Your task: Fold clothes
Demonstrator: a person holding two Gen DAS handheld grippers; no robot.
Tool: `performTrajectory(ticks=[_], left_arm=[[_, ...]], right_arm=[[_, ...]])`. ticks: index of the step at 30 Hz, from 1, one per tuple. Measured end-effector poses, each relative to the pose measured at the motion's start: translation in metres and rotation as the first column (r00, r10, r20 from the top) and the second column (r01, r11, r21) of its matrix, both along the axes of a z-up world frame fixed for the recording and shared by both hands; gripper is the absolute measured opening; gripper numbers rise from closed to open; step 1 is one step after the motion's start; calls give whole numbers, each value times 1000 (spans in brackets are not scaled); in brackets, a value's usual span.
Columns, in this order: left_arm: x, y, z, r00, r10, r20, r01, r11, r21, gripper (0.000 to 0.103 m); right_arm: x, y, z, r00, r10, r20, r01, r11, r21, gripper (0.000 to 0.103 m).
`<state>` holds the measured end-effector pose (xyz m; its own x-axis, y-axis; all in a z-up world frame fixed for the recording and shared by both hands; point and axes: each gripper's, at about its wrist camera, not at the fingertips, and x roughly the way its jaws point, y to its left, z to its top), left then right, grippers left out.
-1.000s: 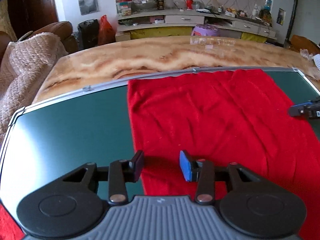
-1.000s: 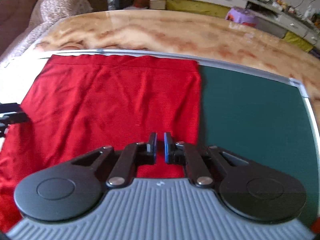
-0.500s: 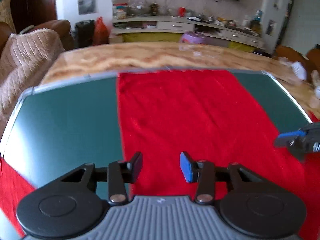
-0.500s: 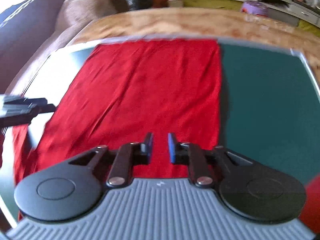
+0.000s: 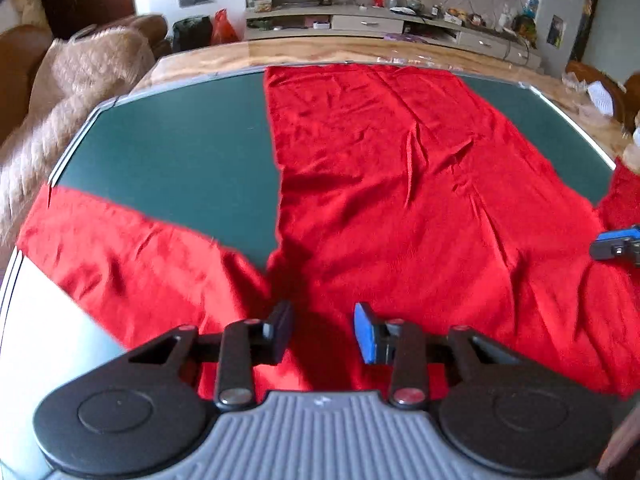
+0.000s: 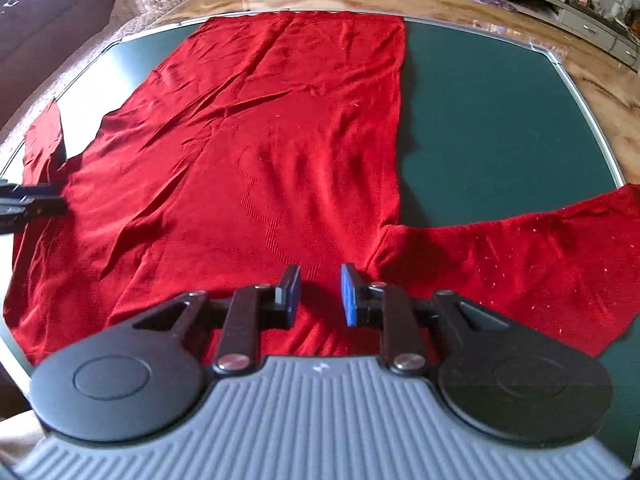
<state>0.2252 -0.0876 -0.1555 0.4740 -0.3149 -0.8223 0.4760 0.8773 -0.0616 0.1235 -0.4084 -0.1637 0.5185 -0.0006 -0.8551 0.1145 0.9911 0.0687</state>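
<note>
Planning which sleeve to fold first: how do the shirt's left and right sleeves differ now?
The left sleeve runs out to the mat's corner edge; the right sleeve ends on the mat. The left sleeve looks smooth, the right sleeve speckled with lint. Both are red, spread flat, ungripped.

Red long-sleeved top point(image 5: 400, 208), thin knit fabric, spread flat on a dark green mat point(image 5: 180, 160). Body runs lengthwise away from the cameras; the far straight edge, likely the hem, lies along the mat's far border. Left sleeve point(image 5: 120, 248) extends sideways across the mat, its end reaching the mat's left rim. Right sleeve point(image 6: 520, 256) stretches out the opposite way, speckled with pale lint. Creases fan diagonally over the body; one long ridge runs down the middle. A faint tone-on-tone knit pattern point(image 6: 264, 216) shows on the near part of the body.
</note>
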Motion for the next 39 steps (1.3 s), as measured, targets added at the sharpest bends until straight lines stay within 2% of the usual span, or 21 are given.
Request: performTrajectory(ticks=[3,5,7,10,14,16,20,23,26,28,30,32,33,35,39], left_arm=[[-15,18,2,1000,-9,-20,8,999,-48,44],[-22,24,2,1000,-18,-16,17,999,-42,44],[-28,28,2,1000,-21,-12,20,999,-32,44],[-33,33,2,1000,0,-12,0,1000,-24,45],[-40,57,4,999,21,-31,-24,995,-101,45],[-41,72,4,998,51,-44,-57,989,-138,52],[-46,99,3,996,66,-53,-76,978,-195,51],[-48,99,8,997,58,-54,-65,991,-119,52],[-51,104,9,993,88,-72,-94,992,-79,53],[-46,106,14,991,113,-69,-120,987,-106,53],[-39,100,22,994,106,-41,-111,982,-154,53],[-30,86,26,995,96,-17,-98,982,-161,56],[-22,78,24,996,91,-19,-93,983,-157,56],[-7,62,18,996,84,-23,-86,985,-148,56],[11,51,3,987,160,-9,-160,984,-78,56]], right_arm=[[-15,10,9,999,-6,38,5,1000,5,27],[-30,24,13,998,18,59,-20,999,25,27],[-39,42,13,997,59,52,-61,997,39,27],[-50,52,5,999,50,14,-50,999,2,27],[-58,33,-2,1000,0,14,0,1000,1,26],[-60,25,-1,1000,-14,15,14,1000,16,26],[-57,22,-1,1000,-22,9,22,1000,11,26],[-58,29,-4,1000,-15,2,15,1000,-13,27],[-60,27,-2,1000,-23,-17,23,1000,16,28],[-65,25,4,1000,-23,-16,24,999,49,29],[-68,19,13,999,-39,19,39,999,34,31],[-67,10,22,996,-67,51,66,998,16,36],[-65,4,25,994,-86,66,86,996,7,41],[-54,-15,24,988,-129,80,129,992,16,42],[-34,-44,8,980,-197,41,197,980,9,42]])
